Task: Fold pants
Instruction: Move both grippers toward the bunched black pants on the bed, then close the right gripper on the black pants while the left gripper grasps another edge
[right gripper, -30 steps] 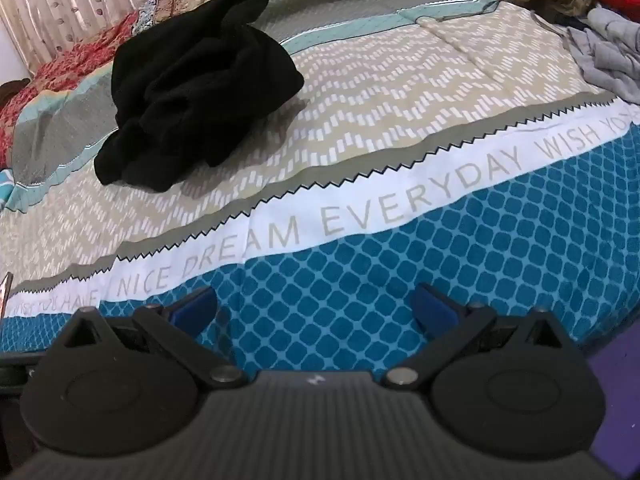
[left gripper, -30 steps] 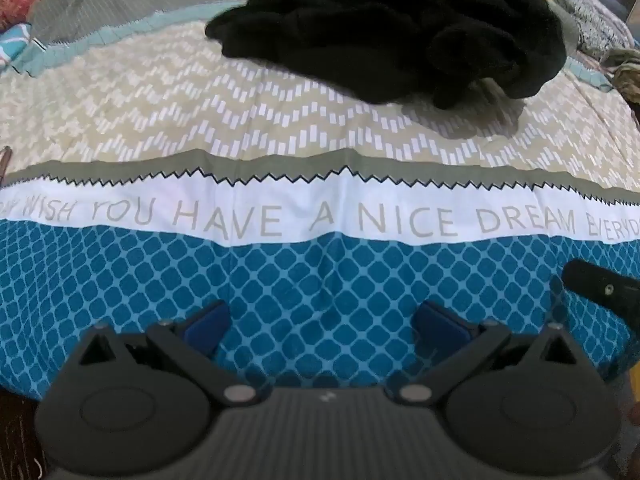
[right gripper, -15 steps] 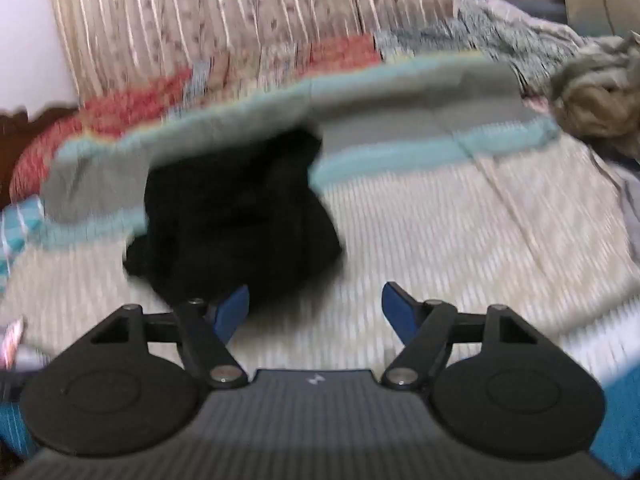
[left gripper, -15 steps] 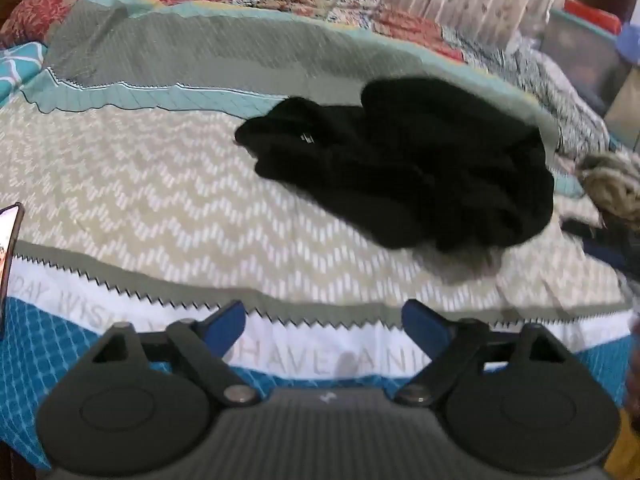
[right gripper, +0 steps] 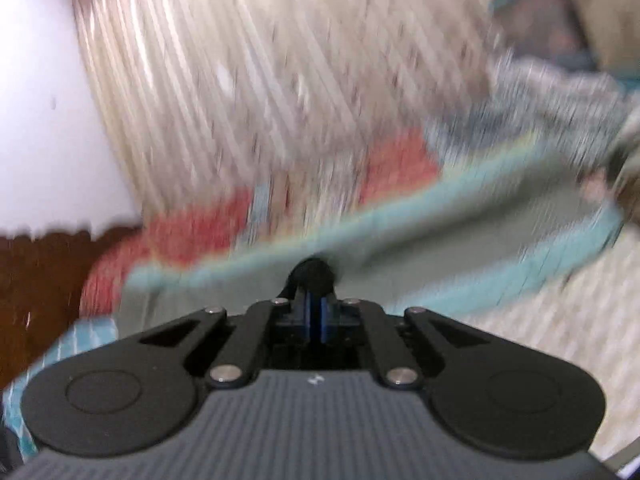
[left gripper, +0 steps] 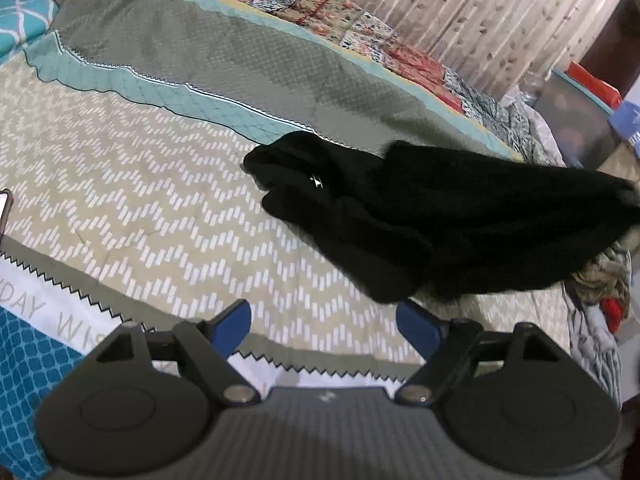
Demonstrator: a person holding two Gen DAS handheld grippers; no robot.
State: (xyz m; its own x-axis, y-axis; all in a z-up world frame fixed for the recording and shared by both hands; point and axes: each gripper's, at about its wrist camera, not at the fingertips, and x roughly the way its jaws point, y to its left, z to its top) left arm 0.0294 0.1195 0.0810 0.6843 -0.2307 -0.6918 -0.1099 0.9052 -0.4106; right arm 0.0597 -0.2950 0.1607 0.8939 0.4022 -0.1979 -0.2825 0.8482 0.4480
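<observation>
The left gripper (left gripper: 323, 326) points downward at a slant, its blue pads (left gripper: 232, 328) standing well apart with nothing between them. The right gripper (right gripper: 316, 312) points nearly level, its blue pads pressed together (the view from it is badly blurred). A small bunch of black cloth (right gripper: 314, 274) pokes out just past the closed tips.

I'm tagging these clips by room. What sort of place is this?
Most likely a bedroom: a patterned bedspread covers a bed, a curtain hangs behind it, and black pants lie crumpled on top.
</observation>
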